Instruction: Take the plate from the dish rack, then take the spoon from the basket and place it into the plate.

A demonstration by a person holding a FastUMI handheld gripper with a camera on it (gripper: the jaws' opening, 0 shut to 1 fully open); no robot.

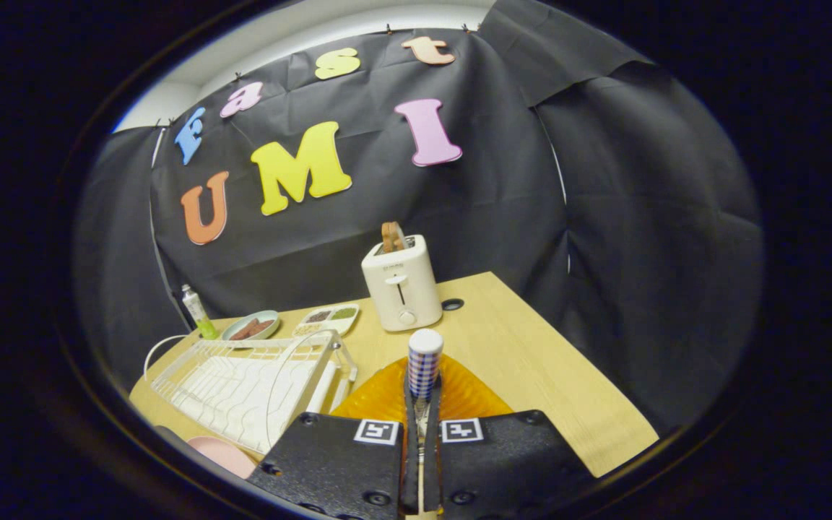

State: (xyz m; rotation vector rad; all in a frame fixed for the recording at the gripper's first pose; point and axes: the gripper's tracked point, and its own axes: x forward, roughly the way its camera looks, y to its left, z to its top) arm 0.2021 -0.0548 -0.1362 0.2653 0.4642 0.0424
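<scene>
Spoon handle (pixel 424 363), checked in blue with a white rounded end, is sticking up between the two fingers of the gripper (pixel 422 426), which are pressing together on it from both sides. Its bowl end is running down into the narrow gap between them, so I cannot make out that part. Just beyond the fingers an orange ribbed basket (pixel 385 396) is sitting on the wooden table (pixel 531 361). Beside the basket the white wire dish rack (pixel 250 386) is standing with no plate in its slots, and a pink plate (pixel 222 454) is lying flat on the table just in front of the rack, apart from the spoon. Farther back a white toaster (pixel 401 285) is holding a slice of bread (pixel 391 236), with two small dishes of food (pixel 289 323) and a green tube (pixel 198 312) near the wall.
</scene>
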